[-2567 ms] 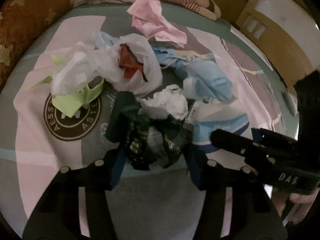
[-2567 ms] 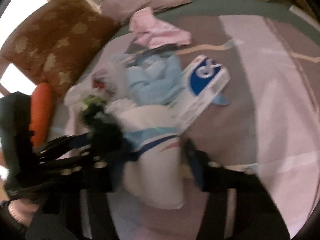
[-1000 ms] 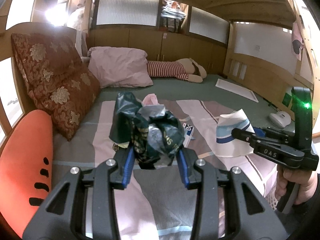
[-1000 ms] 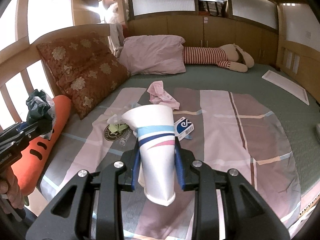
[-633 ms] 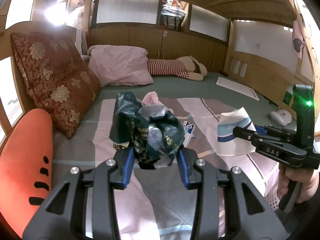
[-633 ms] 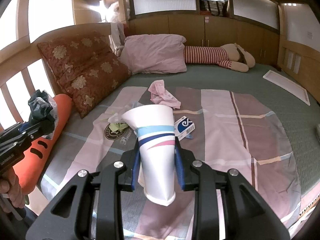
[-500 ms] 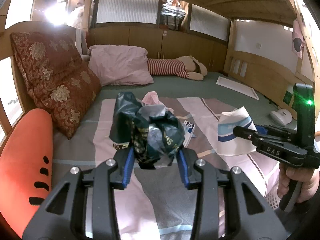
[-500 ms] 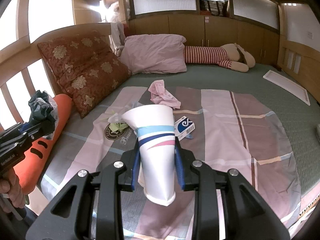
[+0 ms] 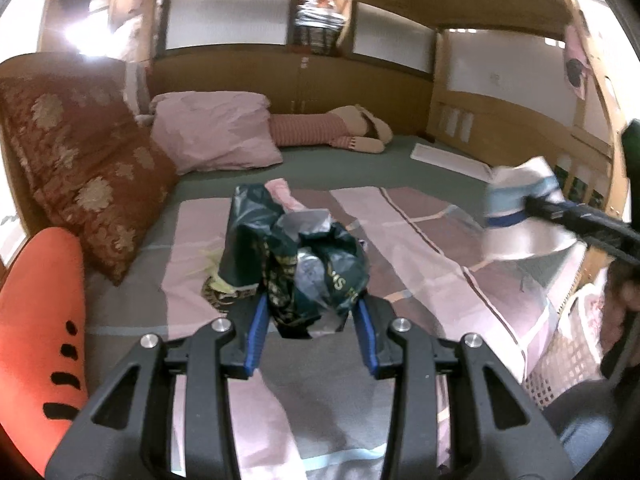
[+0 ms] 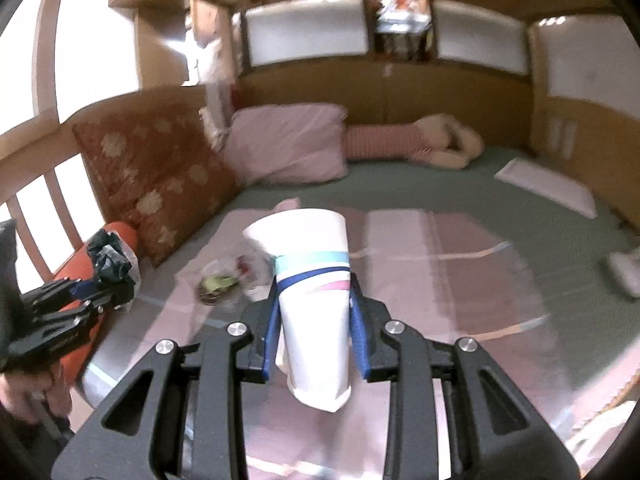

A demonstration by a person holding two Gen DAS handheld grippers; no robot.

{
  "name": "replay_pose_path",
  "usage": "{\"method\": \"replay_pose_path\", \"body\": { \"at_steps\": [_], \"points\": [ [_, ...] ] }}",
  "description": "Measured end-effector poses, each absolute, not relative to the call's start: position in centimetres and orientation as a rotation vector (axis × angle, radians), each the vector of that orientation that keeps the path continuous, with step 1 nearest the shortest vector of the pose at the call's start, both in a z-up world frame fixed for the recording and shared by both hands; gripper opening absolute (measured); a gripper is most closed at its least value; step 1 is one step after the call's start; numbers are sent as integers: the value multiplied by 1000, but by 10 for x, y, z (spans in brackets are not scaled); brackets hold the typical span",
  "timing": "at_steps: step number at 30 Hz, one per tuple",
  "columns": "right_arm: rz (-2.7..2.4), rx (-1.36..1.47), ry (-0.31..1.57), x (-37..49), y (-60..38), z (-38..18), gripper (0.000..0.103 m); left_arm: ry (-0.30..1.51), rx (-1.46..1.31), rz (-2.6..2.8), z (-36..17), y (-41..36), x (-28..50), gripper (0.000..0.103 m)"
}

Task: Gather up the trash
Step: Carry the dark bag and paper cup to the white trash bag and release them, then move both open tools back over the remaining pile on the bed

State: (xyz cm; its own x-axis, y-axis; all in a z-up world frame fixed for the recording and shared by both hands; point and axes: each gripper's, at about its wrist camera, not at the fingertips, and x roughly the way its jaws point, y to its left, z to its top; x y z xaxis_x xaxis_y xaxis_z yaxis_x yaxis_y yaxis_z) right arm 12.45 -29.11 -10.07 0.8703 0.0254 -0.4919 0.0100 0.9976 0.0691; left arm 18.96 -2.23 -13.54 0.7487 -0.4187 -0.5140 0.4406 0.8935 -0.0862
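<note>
My left gripper (image 9: 310, 314) is shut on a crumpled dark green plastic bag (image 9: 296, 256) and holds it up above the bed. My right gripper (image 10: 314, 312) is shut on a white paper cup with blue and pink stripes (image 10: 310, 280), tilted, its mouth pointing away from me. The cup also shows at the right of the left wrist view (image 9: 520, 216), and the bag at the left of the right wrist view (image 10: 110, 258). More trash (image 10: 228, 276) lies in a small pile on the striped pink blanket (image 10: 432, 264); the held bag hides most of it in the left wrist view.
A brown patterned cushion (image 9: 76, 176), a pink pillow (image 9: 216, 136) and a striped plush toy (image 9: 332, 132) lie at the head of the bed. An orange cushion (image 9: 36, 320) is at the left. A white mesh basket (image 9: 568, 344) stands off the bed's right edge.
Both grippers have swung to the right, still holding their loads. The right gripper with the cup has moved up and farther right in the left wrist view. The current frames are motion-blurred.
</note>
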Motion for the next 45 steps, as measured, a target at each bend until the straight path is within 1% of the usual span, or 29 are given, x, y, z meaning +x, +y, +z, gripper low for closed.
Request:
{"method": "replay_pose_path", "body": {
  "at_steps": [4,7,12,13,14,16,17,20,22,25,26,27,29,30,33,36,39,41,45],
  "points": [
    [-161,90,506,56,-360,-98,31,559,74,-534,-137,-42,183,39],
    [-356,103,520,-2,-417,-107,31,557,100,-588,-135,-60,172,39],
    [-593,164,606,-77,-491,-151,32,532,157,-716,-130,-104,149,39],
    [-602,179,621,-84,-499,-160,36,516,189,-758,-129,-123,140,39],
    [-615,200,671,-91,-510,-174,51,510,208,-780,-128,-135,135,39],
    [-665,220,706,-100,-520,-183,72,514,228,-862,-124,-172,120,39],
    [-682,235,691,-107,-525,-183,72,522,227,-898,-122,-187,114,39],
    [-727,272,555,-135,-531,-159,72,536,248,-1046,-114,-247,83,39],
    [-782,298,450,-157,-537,-133,74,540,281,-1157,-110,-288,57,39],
    [-763,391,357,-181,-545,-102,79,523,346,-1276,-109,-345,12,41],
    [-745,414,328,-189,-545,-90,79,524,355,-1309,-110,-364,-2,47],
    [-741,411,312,-193,-542,-83,79,547,351,-1343,-112,-382,-13,68],
    [-743,369,293,-191,-534,-70,79,585,333,-1360,-116,-404,-24,95],
    [-743,333,291,-192,-529,-66,79,586,321,-1343,-119,-409,-27,95],
    [-704,299,301,-186,-518,-65,79,608,298,-1299,-120,-402,-20,95],
    [-612,383,299,-166,-513,-71,79,621,251,-1243,-115,-378,6,95],
    [-518,375,327,-127,-489,-81,79,598,174,-1136,-102,-327,50,95],
    [-453,381,342,-99,-468,-86,79,583,114,-1029,-93,-280,78,95],
    [-254,339,373,-17,-402,-85,79,516,59,-805,-79,-190,118,98]
  ]
}}
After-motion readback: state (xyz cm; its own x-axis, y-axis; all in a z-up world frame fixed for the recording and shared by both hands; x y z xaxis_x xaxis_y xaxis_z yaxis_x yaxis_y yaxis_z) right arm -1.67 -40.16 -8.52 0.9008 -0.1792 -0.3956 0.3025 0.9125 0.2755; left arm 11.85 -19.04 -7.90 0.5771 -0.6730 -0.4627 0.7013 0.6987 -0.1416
